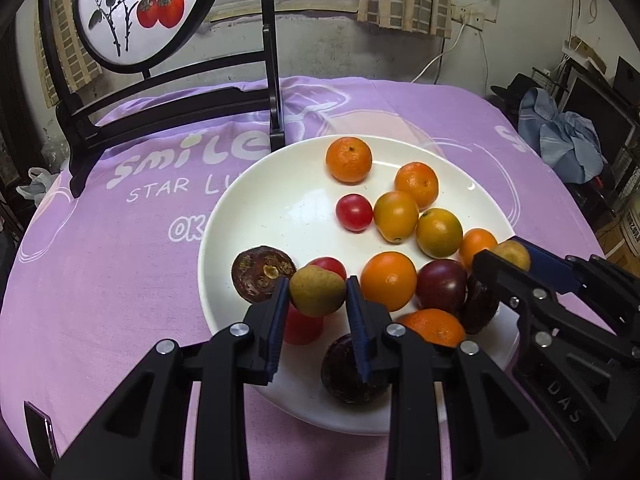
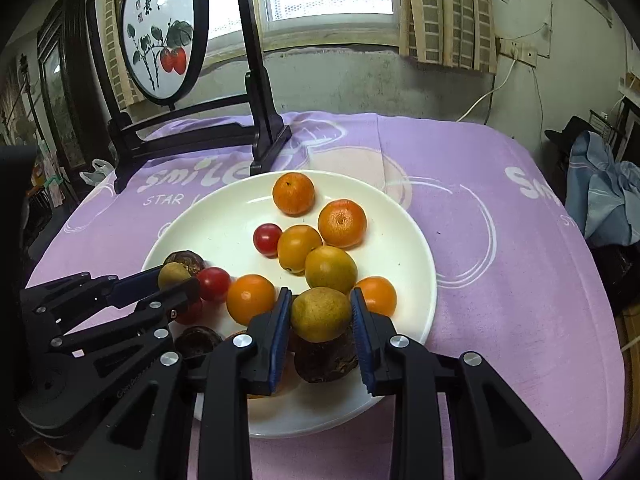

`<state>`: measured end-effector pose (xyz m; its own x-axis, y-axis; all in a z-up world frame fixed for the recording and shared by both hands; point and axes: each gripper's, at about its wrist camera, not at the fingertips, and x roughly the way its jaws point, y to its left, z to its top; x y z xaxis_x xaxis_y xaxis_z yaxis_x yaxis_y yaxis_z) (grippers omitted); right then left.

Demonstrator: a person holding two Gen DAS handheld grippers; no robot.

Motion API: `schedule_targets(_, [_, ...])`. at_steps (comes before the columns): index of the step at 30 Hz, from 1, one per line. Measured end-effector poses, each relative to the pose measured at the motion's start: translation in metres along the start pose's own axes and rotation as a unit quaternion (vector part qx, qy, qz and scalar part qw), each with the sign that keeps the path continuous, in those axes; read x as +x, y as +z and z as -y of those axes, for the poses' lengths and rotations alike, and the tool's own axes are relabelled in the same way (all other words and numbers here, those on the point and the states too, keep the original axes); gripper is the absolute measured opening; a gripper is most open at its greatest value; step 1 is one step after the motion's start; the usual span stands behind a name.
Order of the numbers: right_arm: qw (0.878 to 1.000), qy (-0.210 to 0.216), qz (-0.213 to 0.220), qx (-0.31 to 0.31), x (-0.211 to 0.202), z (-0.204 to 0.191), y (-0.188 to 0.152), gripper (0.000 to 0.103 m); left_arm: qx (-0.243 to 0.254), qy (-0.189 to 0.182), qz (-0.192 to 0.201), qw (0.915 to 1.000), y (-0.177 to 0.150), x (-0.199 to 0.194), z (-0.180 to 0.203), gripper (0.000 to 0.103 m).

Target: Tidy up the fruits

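Note:
A white plate (image 1: 256, 208) on the purple cloth holds several fruits: oranges (image 1: 349, 159), cherry tomatoes (image 1: 353, 212), dark passion fruits (image 1: 442, 285). My left gripper (image 1: 318, 290) is shut on a yellow-green longan (image 1: 316, 290) just above the plate's near left part; it also shows in the right wrist view (image 2: 176, 280). My right gripper (image 2: 321, 312) is shut on another yellow-green longan (image 2: 320, 314) above a dark fruit (image 2: 326, 356) at the plate's near side; it shows in the left wrist view (image 1: 506, 254) at the plate's right rim.
A black wooden stand with a round painted screen (image 1: 144, 8) stands behind the plate at the back left, its foot (image 1: 277, 136) close to the plate's rim. The purple cloth (image 1: 100, 260) covers the table. Clutter and a blue cloth (image 1: 568, 136) lie off the right edge.

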<state>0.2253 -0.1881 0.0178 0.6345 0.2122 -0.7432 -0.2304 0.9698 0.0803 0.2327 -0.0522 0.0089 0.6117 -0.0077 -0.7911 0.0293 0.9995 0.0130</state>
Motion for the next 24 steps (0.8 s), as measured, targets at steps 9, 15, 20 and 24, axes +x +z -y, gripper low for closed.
schedule_targets(9, [1.000, 0.011, 0.021, 0.006, -0.015, -0.001, 0.003, 0.045, -0.008, -0.002, 0.005, 1.0000, -0.001, -0.008, 0.002, 0.030])
schedule_targets(15, [0.999, 0.023, 0.024, 0.041, -0.027, 0.017, -0.006, 0.049, -0.040, 0.015, 0.021, 0.9989, -0.002, -0.019, -0.008, 0.080])
schedule_targets(20, [0.999, 0.013, 0.025, 0.031, -0.044, 0.019, -0.023, 0.050, -0.022, 0.018, 0.032, 0.9991, -0.012, -0.035, -0.006, 0.080])
schedule_targets(24, [0.999, -0.007, 0.026, 0.019, -0.063, 0.014, -0.045, 0.062, -0.034, 0.009, 0.031, 0.9989, -0.026, -0.050, -0.009, 0.083])
